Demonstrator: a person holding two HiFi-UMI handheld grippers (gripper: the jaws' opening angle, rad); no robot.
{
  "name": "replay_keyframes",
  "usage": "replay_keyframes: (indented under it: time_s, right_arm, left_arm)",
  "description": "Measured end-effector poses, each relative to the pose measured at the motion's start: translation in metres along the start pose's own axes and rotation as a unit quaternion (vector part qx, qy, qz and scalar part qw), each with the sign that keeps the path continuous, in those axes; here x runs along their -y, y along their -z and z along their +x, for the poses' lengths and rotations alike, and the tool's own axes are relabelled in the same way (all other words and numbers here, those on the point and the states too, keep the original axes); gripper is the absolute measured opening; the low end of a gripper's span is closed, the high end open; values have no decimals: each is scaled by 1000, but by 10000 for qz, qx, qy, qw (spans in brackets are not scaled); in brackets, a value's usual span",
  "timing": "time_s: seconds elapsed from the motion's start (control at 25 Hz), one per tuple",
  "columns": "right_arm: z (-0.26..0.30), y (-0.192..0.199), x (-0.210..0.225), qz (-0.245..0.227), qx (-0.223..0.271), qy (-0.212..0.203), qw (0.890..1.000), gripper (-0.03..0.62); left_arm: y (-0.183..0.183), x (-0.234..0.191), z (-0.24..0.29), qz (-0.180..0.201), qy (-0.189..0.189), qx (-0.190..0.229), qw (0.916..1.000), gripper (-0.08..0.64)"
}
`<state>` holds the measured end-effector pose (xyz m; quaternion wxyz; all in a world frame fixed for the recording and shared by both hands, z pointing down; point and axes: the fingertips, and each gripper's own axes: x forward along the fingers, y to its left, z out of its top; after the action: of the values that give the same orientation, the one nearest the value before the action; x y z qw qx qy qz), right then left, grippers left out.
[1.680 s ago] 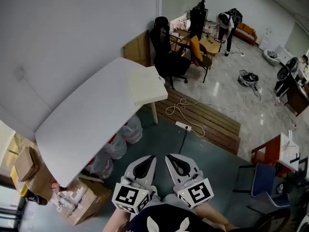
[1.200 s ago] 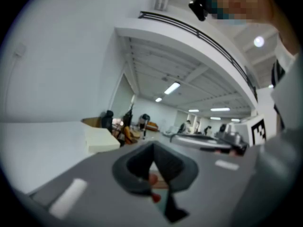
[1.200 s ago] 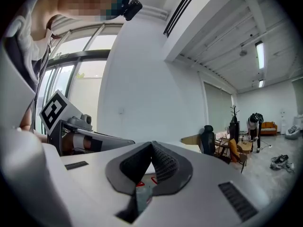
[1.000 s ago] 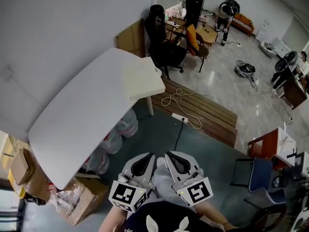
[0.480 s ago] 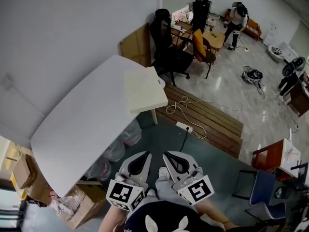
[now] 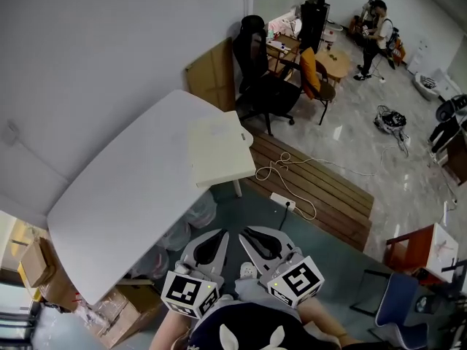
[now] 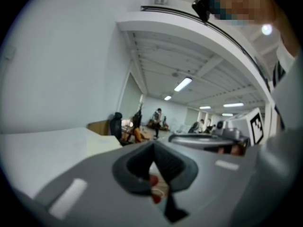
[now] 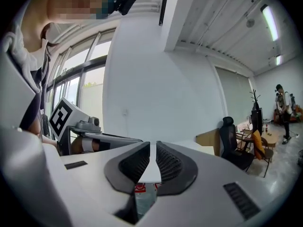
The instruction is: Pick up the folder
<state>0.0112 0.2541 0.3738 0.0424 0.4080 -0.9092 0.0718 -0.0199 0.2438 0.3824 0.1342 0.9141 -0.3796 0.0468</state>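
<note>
Your left gripper [image 6: 219,236] and right gripper [image 6: 249,235] stay closed and empty. The folder [image 6: 219,152], on the far right end of the table [image 6: 124,195], is now a little nearer to you, but I judge it still out of reach.

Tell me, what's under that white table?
Under the white table peek bulging plastic bags and cardboard boxes. Its top hides whatever lies further beneath.
</note>
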Motion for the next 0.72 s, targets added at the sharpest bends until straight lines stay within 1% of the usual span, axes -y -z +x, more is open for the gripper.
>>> replay_keyframes:
  time_s: [0.2, 0.32, 0.56, 0.72]
  right_arm:
    - [12, -2, 16, 31, -71, -287, 9996, 12]
    - [17, -1, 23, -37, -131, -449, 9989, 12]
    - [17, 1, 37, -168, -156, -554, 9982, 12]
    - [17, 8, 44, -219, -252, -537, 9980, 12]
  left_arm:
    - [-6, -8, 23, 1, -135, 76, 9999, 3]
    - [-7, -12, 33, -20, -278, 69, 9996, 3]
    - [-6, -16, 43, -78, -530, 158, 9984, 2]
    - [2, -15, 45, -107, -563, 77, 9983, 3]
